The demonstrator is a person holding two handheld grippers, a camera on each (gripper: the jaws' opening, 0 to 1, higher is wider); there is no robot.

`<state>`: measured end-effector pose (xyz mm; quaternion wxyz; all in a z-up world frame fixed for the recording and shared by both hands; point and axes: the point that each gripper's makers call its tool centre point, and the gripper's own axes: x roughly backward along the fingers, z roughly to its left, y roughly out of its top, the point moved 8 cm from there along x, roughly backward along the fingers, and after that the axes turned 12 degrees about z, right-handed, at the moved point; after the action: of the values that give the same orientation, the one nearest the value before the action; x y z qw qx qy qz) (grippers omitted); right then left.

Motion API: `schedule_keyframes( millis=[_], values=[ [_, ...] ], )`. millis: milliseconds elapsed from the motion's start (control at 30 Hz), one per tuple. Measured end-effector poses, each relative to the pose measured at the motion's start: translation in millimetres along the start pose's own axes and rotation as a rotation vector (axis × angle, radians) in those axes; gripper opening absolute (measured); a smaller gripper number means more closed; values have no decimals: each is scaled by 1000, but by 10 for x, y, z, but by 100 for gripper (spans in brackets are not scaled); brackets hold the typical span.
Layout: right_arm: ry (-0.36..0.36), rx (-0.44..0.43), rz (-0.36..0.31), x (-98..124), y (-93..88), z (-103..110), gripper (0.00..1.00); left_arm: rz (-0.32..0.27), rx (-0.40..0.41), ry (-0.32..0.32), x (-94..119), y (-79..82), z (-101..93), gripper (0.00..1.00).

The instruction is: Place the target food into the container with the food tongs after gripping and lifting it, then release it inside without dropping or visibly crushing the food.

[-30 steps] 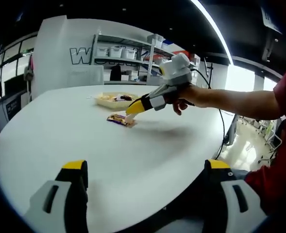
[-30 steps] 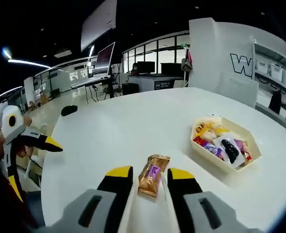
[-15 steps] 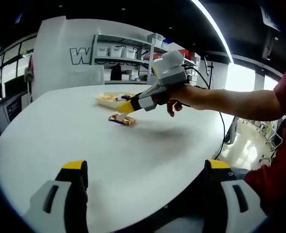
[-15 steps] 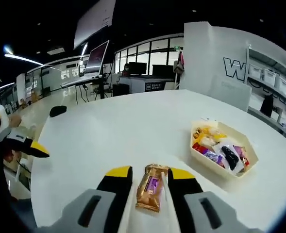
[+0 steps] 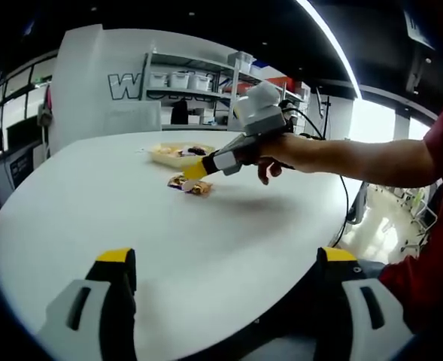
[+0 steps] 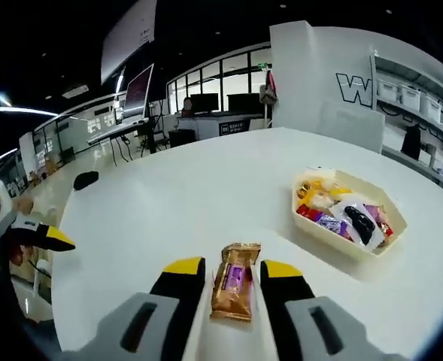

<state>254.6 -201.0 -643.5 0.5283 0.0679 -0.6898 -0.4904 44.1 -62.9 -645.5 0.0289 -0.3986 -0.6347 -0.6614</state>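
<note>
A brown and purple snack packet (image 6: pixel 235 289) lies flat on the white table (image 6: pixel 206 195), between the two jaws of my right gripper (image 6: pixel 233 280). The jaws stand close on either side of it, open, with white tong blades along their inner sides. In the left gripper view the right gripper (image 5: pixel 188 179), held by a person's hand, touches down at the packet (image 5: pixel 192 186). A cream tray (image 6: pixel 390 244) holding several wrapped snacks sits to the right, beyond the packet; it is the tray (image 5: pixel 165 156) behind the packet there. My left gripper (image 5: pixel 227 259) hangs wide open over the near table edge, holding nothing.
A small black object (image 6: pixel 86 179) rests near the table's far left edge. The left gripper (image 6: pixel 56 239) shows at the left rim, off the table. Shelving with white bins (image 5: pixel 180 79) stands behind the table. A person's forearm (image 5: pixel 356 158) reaches in from the right.
The right gripper has dipped lower and slightly left at the packet. The packet stays on the table and shifts a little between the jaws. The left gripper has not moved.
</note>
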Motion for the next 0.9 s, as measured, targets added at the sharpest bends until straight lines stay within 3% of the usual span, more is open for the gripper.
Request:
schedule_keyframes(
  millis=[233,367,467,900],
  values=[
    [9,-58,5,14,-4,-6,18,-2,1,1,-14,18,3,98],
    [69,-204,-5,27,1,2,17,-1,-3,-3,-41,32,-19,98],
    [55,-166,-20,42,19,21,17,2,-10,-6,-53,39,-43,98],
    [85,-184,-55,177,73,36,18,-4,-5,-3,-31,38,-24,98]
  ],
)
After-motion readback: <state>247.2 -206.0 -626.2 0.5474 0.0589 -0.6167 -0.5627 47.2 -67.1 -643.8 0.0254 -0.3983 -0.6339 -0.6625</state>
